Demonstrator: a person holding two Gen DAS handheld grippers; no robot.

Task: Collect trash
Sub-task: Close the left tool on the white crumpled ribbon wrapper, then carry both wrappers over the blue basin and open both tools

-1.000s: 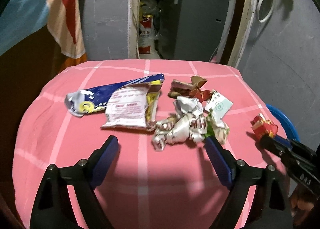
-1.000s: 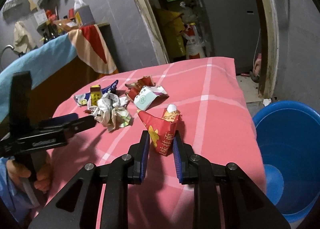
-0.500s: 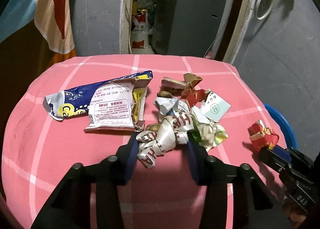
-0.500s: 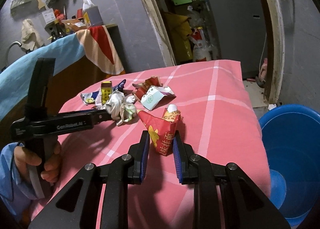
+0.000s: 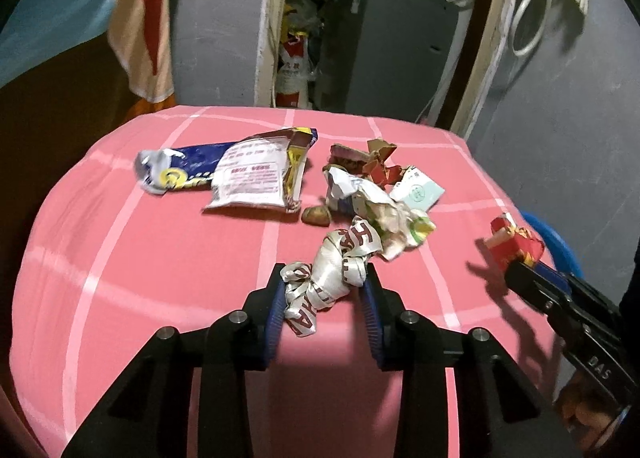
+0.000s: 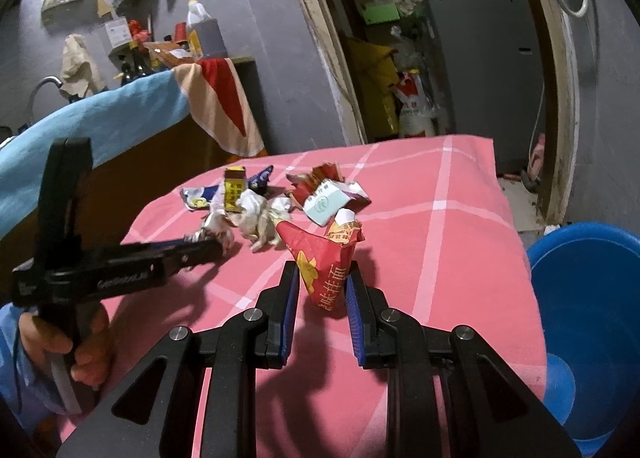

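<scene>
We hold two pieces: left gripper point(image 5: 324, 298) clenched on white ribbon wrapper point(image 5: 332, 278), right gripper point(image 6: 322, 298) on red packet point(image 6: 324, 262) near surface right edge; blue bucket point(image 6: 592, 298) looks empty, pile remains

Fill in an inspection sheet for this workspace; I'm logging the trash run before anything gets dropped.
Surface: pink checked cloth covering the table.
Job's things: white ribbon wrapper, red wrapper, blue snack bag, crumpled paper pile, blue bucket beside the table.
Clutter: striped towel, bottles on the counter.
Grippers: left gripper shut on white ribbon wrapper; right gripper shut on red wrapper.
Cables: white hose on the wall.
Surroundings: grey cabinet through the doorway.
</scene>
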